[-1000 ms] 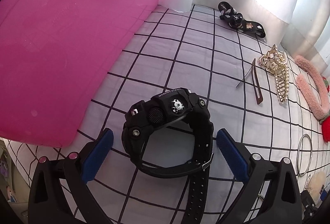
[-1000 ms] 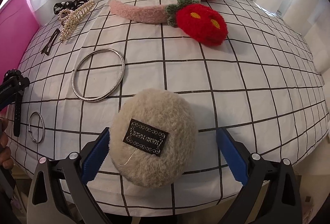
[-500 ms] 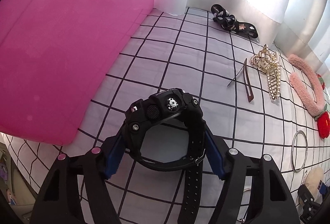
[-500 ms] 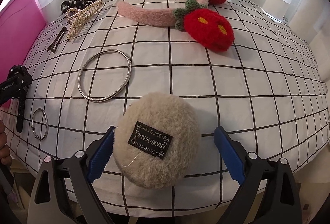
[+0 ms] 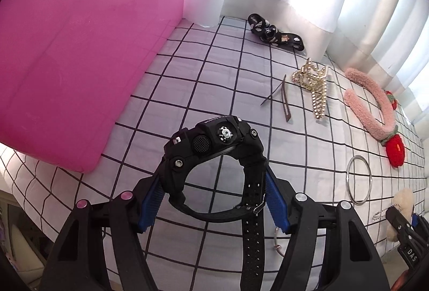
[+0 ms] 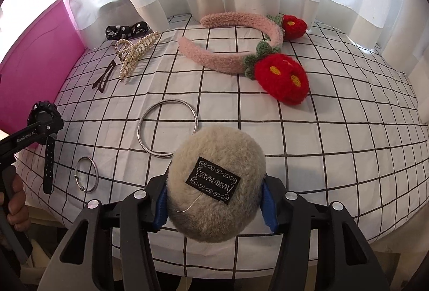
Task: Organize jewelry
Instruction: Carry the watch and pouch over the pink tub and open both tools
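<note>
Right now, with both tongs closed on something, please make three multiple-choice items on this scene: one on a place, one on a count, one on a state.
1. Where does the pink bin stand, seen from the left wrist camera?
A. left of the black watch
B. right of the watch
C. on the pink headband

2. How many red knitted flowers does the headband carry?
A. one
B. two
C. four

3. What do the right tongs do?
A. hang open over the large silver bangle
B. grip the small silver ring
C. grip the beige fluffy pompom

Key: 1 A, the bin fills the left side, beside the watch in the left tongs. 2 B, two flowers show in the right wrist view. 3 C, both blue pads press into the pompom.
</note>
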### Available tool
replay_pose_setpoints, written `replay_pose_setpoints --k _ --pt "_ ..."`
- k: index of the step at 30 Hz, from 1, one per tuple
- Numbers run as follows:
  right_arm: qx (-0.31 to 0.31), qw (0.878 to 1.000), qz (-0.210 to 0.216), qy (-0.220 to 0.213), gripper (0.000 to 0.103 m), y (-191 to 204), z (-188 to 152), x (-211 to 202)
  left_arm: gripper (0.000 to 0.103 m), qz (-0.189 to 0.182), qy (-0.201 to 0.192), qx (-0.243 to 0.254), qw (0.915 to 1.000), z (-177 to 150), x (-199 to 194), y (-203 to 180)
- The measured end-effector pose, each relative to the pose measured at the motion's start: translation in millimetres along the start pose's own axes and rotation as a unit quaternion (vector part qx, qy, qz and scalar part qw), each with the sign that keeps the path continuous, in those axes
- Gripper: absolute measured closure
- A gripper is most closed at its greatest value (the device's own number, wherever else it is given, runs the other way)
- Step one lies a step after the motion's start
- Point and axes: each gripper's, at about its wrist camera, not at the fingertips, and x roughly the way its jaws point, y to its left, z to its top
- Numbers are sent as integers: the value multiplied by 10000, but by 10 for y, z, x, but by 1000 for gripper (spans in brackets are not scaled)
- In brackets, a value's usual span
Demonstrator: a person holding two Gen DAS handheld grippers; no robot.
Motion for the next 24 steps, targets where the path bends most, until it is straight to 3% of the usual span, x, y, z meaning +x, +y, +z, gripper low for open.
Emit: replay_pose_setpoints --k 8,15,20,24 --pt "-186 9979 179 -600 50 135 372 -539 38 -396 -574 198 9974 212 -674 -162" --pt "-629 9856 799 -1352 50 645 957 -1087 38 -698 -1071 -122 9917 591 -1377 -16" --pt "-1165 9657 1485 -1784 50 1348 1391 -1341 38 -438 -1539 -427 9862 911 -1831 395" --pt "-1574 9498 2032 -1781 50 2029 1686 -1368 38 111 -1758 -633 9823 1103 -1997 840"
